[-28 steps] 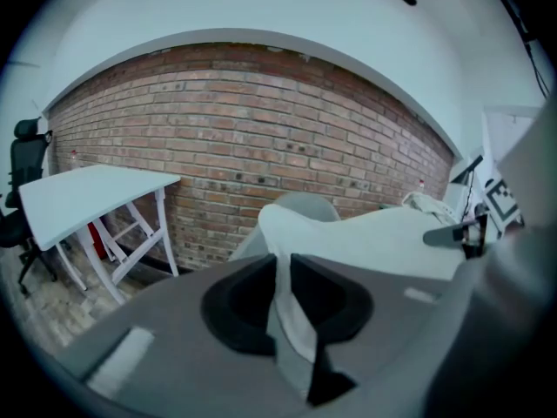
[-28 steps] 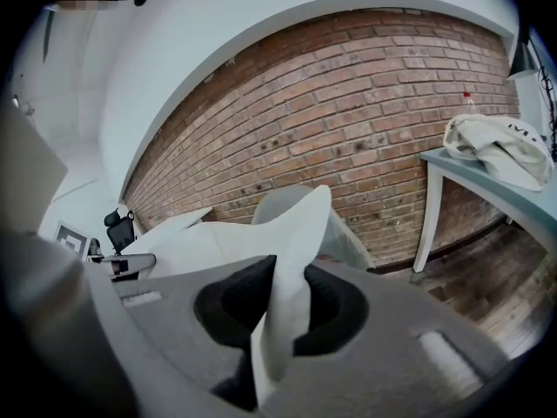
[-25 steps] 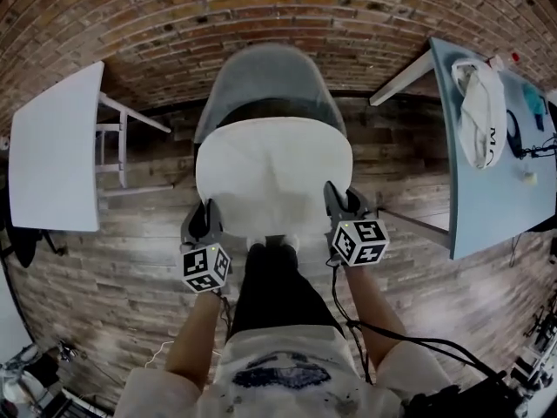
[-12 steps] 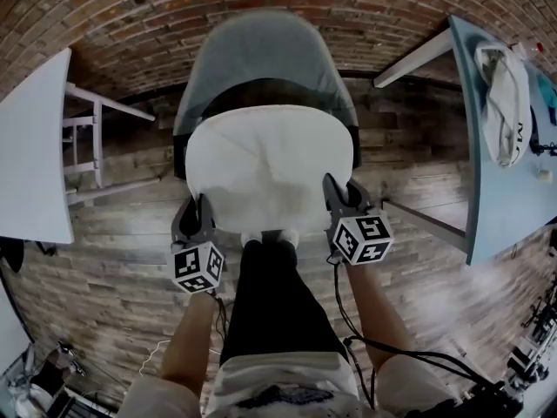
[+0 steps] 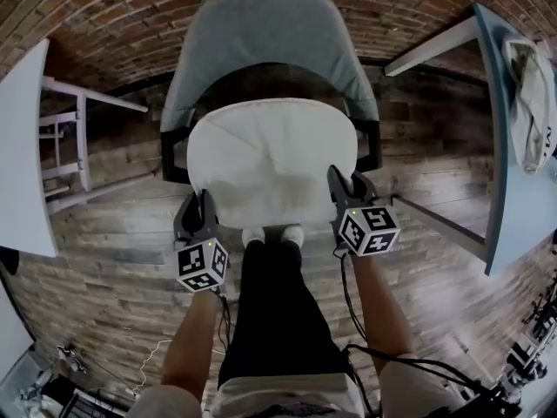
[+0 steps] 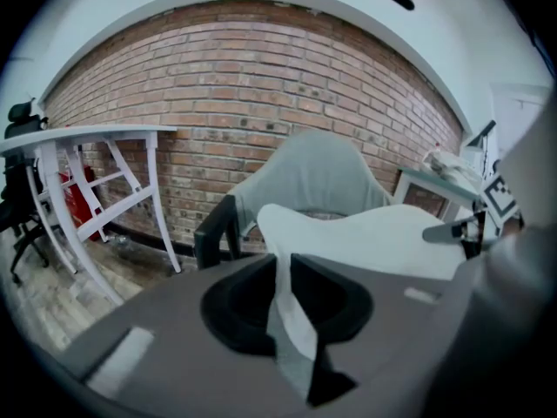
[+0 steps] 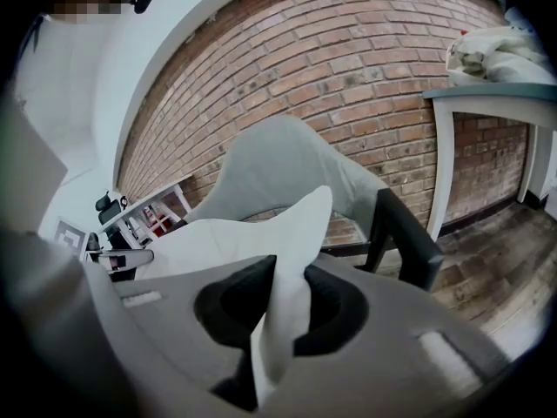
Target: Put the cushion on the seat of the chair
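A white cushion (image 5: 271,159) hangs flat between my two grippers, over the seat of a grey chair (image 5: 265,37) with black arms. My left gripper (image 5: 202,220) is shut on the cushion's near left corner (image 6: 287,320). My right gripper (image 5: 344,197) is shut on its near right corner (image 7: 283,320). The chair's grey backrest (image 6: 318,177) rises behind the cushion, also in the right gripper view (image 7: 278,168). The seat itself is hidden under the cushion. I cannot tell whether the cushion touches the seat.
A white table (image 5: 17,146) stands at the left, a blue-grey table (image 5: 513,172) with a white bag (image 5: 531,103) at the right. A brick wall (image 5: 130,7) runs behind the chair. The person's legs and shoes (image 5: 271,235) stand right in front of the chair on the wooden floor (image 5: 104,259).
Both grippers have sunk with the cushion toward the chair seat. The chair now looks larger and nearer in the head view. Both grips are unchanged.
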Available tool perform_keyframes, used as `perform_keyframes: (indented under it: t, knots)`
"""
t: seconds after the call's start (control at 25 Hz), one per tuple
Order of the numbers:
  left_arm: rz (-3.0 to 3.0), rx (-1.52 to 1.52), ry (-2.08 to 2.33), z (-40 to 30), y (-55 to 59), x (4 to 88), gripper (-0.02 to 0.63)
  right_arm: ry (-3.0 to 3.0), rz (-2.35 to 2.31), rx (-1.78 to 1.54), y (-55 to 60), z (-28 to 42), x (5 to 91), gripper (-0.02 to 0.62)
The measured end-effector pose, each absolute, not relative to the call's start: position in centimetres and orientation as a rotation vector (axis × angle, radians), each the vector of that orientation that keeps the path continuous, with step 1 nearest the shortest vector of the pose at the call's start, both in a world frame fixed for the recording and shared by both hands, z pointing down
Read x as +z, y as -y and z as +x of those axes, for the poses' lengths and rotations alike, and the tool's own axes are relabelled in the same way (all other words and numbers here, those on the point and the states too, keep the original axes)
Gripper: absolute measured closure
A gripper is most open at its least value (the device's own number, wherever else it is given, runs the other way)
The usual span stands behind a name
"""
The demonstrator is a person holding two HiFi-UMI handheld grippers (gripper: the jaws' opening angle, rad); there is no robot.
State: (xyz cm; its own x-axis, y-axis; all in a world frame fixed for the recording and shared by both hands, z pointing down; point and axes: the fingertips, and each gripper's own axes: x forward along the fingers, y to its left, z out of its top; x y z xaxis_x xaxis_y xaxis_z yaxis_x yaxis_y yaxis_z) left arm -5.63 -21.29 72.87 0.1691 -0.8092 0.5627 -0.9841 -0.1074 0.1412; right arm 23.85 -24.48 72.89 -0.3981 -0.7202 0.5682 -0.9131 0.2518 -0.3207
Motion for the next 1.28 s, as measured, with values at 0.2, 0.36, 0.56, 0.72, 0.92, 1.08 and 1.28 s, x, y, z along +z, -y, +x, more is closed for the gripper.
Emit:
perform_keyframes:
  t: [0.2,0.36,0.56,0.72,0.92,1.08,1.28]
  knots:
    - [1.948,0.512,1.69,-6.3,21.7,77.3,0.561,2.209,1.478,0.93,25.0,23.2,77.6,0.545]
    - [1.924,0.542,1.697,-6.7,21.5,80.0,0.561,2.204,1.446,0.947,25.2,23.0,80.4,0.545]
    - [1.906,0.583,1.673,-6.7,21.2,82.7,0.56,2.186,1.445,0.991,25.0,23.2,83.3,0.545]
    - [1.875,0.623,1.679,-7.3,20.9,84.7,0.56,2.149,1.462,1.033,24.5,23.6,85.4,0.543]
    - [1.847,0.683,1.675,-7.9,20.7,87.2,0.557,2.062,1.467,0.994,24.5,24.4,87.5,0.531]
    - [1.833,0.716,1.664,-8.1,20.5,88.8,0.557,2.014,1.487,0.991,24.3,24.7,88.8,0.523]
    - [1.817,0.749,1.652,-8.2,20.5,90.3,0.554,1.993,1.512,1.011,24.3,25.0,90.0,0.514]
